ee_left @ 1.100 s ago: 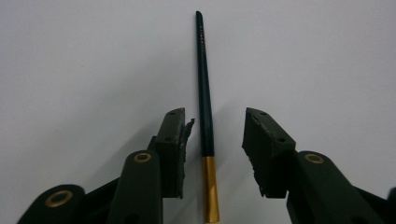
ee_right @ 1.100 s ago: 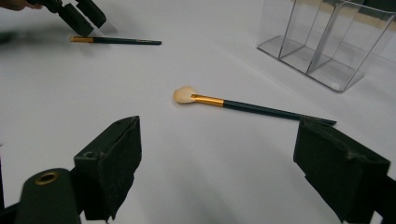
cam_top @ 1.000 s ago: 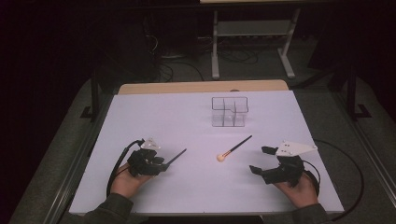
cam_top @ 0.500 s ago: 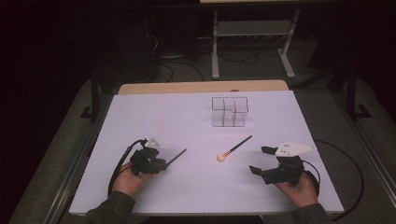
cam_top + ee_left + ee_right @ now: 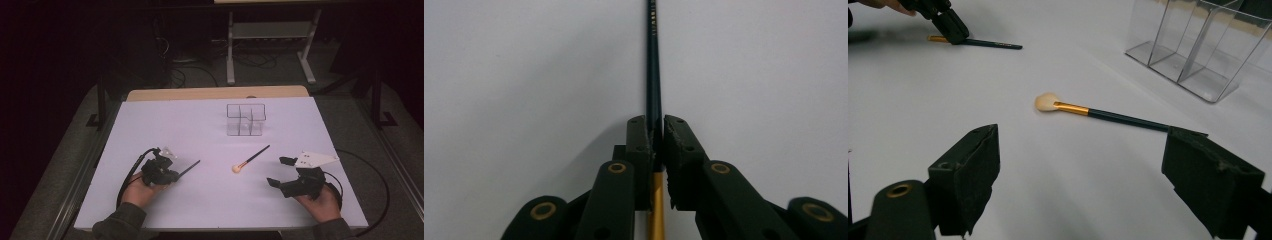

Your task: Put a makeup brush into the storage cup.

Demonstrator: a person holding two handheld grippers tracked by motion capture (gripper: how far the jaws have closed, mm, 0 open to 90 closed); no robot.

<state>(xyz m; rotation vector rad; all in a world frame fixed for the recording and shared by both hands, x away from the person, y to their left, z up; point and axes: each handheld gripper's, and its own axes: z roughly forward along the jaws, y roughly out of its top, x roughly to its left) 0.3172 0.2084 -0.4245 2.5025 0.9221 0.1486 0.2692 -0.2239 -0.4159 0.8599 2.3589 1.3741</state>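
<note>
While the left gripper (image 5: 658,137) pinches what's probably a brush (image 5: 653,65), I'd keep it level; right gripper (image 5: 1080,175) sits spread near the second brush (image 5: 1098,113).

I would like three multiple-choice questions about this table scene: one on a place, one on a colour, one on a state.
1. Where does the free brush lie?
A. inside the clear organizer
B. on the table between the two tongs
C. under the right hand

2. What colour is the band beside its pale head?
A. gold
B. red
C. white

3. How are the left tongs?
A. wide open
B. shut on nothing
C. shut on a thin dark brush

Answers: 1 B, it lies on the white table, nearer than the clear organizer. 2 A, the right gripper view shows it gold. 3 C, the jaws pinch the held brush, while the right tongs are open.
</note>
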